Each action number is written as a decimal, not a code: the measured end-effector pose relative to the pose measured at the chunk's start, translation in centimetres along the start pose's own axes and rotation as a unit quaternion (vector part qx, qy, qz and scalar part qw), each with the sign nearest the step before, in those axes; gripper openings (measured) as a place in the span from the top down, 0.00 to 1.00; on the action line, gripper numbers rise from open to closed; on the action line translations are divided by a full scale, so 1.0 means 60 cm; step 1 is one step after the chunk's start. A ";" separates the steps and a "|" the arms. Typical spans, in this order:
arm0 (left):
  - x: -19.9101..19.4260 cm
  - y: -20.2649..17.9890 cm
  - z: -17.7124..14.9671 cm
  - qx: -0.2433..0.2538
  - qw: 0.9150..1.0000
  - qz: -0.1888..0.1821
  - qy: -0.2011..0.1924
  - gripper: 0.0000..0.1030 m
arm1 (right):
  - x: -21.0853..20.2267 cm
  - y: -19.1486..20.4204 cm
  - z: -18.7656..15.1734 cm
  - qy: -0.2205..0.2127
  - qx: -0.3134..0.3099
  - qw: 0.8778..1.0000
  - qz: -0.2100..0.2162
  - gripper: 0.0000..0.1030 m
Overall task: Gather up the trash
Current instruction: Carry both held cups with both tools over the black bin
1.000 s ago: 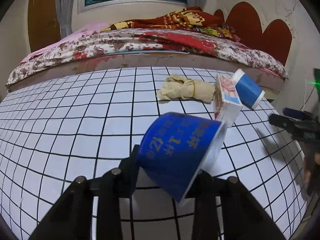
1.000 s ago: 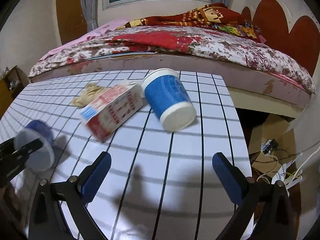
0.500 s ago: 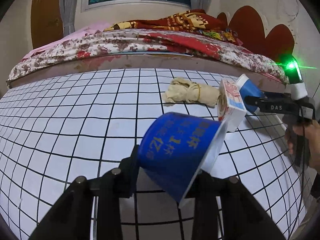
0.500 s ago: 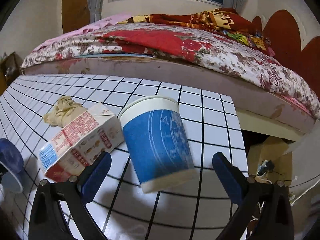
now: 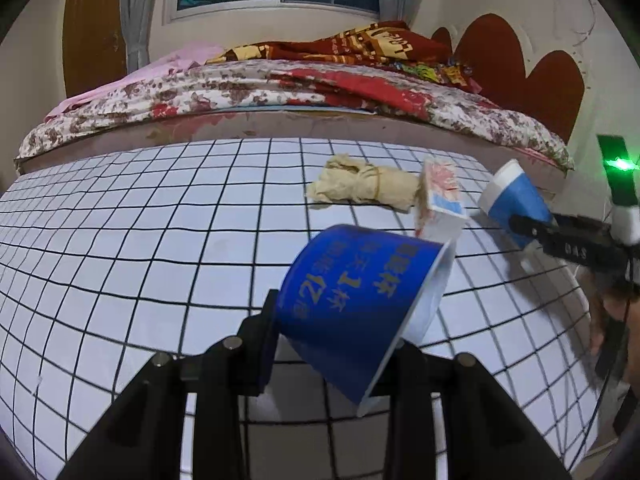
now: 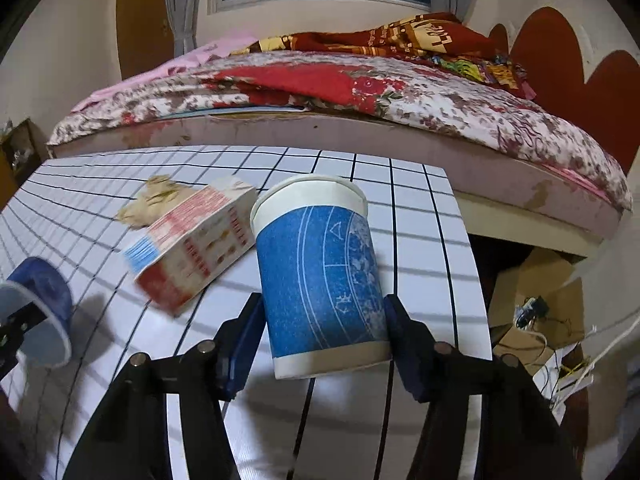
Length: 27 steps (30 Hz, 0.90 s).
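Item one: our left gripper [image 5: 332, 344], low centre of its view, held a blue tub [image 5: 356, 300] tilted above the gridded table [image 5: 120, 240], fingers narrowed on its wall.

Item two: our right gripper [image 6: 324, 328], low centre of its view, had just been closing its jaws, a blue-and-white paper cup [image 6: 320, 276] between them; both blue pads [image 6: 246, 332] lay against its sides.

Item three: a red-and-white carton [image 6: 192, 256] lay left of centre, touching that cup.

Item four: a crumpled beige wad [image 6: 154, 200] lay behind the carton, toward the upper left.

Item five: a floral-covered bed [image 6: 360, 96] filled the upper frame.
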<state>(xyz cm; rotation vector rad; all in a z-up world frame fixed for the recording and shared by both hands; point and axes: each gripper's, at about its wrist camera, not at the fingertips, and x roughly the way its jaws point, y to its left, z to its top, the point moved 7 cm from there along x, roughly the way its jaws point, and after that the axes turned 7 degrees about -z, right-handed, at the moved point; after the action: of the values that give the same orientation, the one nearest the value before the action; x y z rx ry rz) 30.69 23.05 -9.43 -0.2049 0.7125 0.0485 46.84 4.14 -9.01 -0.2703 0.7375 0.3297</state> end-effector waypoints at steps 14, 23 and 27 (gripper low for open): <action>-0.092 -0.070 -0.039 0.007 1.000 -0.011 -0.017 0.68 | -0.169 0.011 -0.093 -0.031 0.024 0.999 0.016 0.41; -0.168 -0.107 -0.058 0.032 0.998 -0.013 -0.045 0.68 | -0.273 0.016 -0.130 -0.062 0.036 0.997 0.028 0.41; -0.193 -0.121 -0.064 0.035 0.998 -0.021 -0.052 0.68 | -0.311 0.010 -0.146 -0.071 0.046 0.996 0.030 0.41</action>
<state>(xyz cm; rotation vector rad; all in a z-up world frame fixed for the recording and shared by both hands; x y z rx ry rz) 20.28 15.48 -3.44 -0.1490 0.6051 -0.0049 28.33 -2.07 -2.35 -0.1357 0.6195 0.3661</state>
